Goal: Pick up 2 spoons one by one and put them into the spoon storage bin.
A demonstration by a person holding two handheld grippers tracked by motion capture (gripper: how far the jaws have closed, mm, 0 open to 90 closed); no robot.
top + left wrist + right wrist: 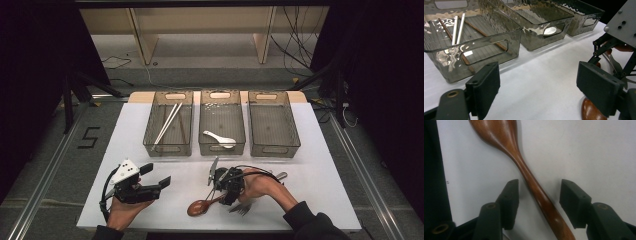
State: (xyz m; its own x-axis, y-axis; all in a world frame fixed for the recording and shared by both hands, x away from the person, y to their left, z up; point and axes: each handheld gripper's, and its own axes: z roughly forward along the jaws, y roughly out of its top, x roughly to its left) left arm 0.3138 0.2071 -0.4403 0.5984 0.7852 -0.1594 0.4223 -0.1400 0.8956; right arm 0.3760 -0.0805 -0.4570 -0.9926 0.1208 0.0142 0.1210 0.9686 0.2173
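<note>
A brown wooden spoon (511,147) lies on the white table (310,165), its bowl (196,207) near the front edge. My right gripper (539,192) points down at it and stands open, one jaw on each side of the handle, apart from it. In the high view the right gripper (221,191) sits over the spoon's handle. My left gripper (157,176) is held at the front left, open and with nothing between its jaws. In the left gripper view that gripper (541,85) faces the bins, with the spoon's bowl (591,111) at lower right.
Three translucent grey bins stand in a row at the back. The left bin (168,147) holds white and brown chopsticks (167,122). A white spoon (220,139) lies in the middle bin (222,148). A metal fork (240,210) lies by the right hand.
</note>
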